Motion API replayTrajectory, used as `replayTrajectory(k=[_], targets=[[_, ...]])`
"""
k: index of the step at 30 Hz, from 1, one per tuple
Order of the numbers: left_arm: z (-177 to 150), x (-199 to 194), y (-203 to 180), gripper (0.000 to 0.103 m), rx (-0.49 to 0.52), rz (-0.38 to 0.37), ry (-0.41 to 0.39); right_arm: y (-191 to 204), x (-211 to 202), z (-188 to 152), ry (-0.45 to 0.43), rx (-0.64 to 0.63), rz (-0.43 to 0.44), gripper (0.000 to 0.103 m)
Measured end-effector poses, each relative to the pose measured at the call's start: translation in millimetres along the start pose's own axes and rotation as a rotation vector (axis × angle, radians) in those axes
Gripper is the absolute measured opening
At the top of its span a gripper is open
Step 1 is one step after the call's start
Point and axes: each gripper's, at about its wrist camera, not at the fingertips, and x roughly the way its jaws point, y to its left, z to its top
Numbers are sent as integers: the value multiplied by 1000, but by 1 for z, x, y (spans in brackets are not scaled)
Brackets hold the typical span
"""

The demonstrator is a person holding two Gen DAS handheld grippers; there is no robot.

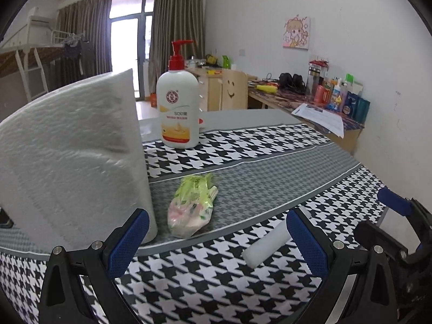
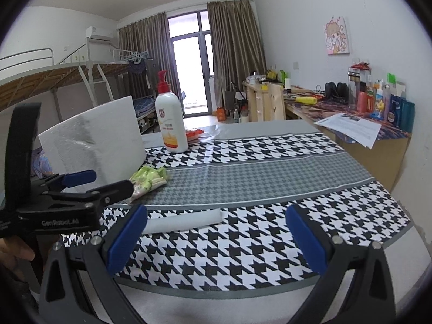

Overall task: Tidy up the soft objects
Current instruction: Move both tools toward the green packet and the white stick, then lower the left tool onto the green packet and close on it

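Table (image 1: 270, 167) covered with a houndstooth cloth, black-and-white bands either side of a grey band.

Left to right, left wrist view:
- Paper roll (image 1: 75, 156), white, upright, at the left on the grey band. Fills much of the view.
- Left gripper (image 1: 216, 243): jaws wide apart, nothing between them. Its left pad sits just in front of the roll's base; contact cannot be told.
- Tissue pack (image 1: 191, 205), green and pink wrapper, lying flat on the grey band just right of the roll.
- Bottle (image 1: 179, 108), white with red pump, upright on the far black-and-white band, behind the roll and pack.
- Foam stick (image 1: 266, 243), white, lying on the near black-and-white band, its right end hidden behind the right pad.
- Right gripper's fingers (image 1: 394, 202) enter at the right edge.

Right wrist view:
- A hand (image 2: 16, 251) holds the left gripper (image 2: 102, 186) at the left edge, tips near the pack (image 2: 148, 179).
- Right gripper (image 2: 216, 243): jaws wide apart, empty, low over the near band.
- Stick (image 2: 183, 220) lies crosswise just beyond the left pad, near the pack, well apart from the bottle (image 2: 171, 124).
- Roll (image 2: 91, 145) stands behind the left gripper.
- Desk (image 2: 378, 135) with clutter along the right wall.
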Motion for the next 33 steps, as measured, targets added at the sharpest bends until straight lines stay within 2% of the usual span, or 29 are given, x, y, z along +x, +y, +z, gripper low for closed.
replayTrajectory(k=[10, 14, 25, 33], targets=[[10, 18, -6, 101, 28, -7, 30, -12, 11, 4, 17, 27, 7, 103], [13, 27, -6, 98, 35, -12, 52, -14, 14, 5, 23, 33, 14, 103], [16, 46, 7, 91, 49, 38, 92, -12, 26, 8, 54, 19, 34, 103], [7, 54, 21, 79, 52, 36, 153, -10, 34, 6, 96, 15, 51, 103]])
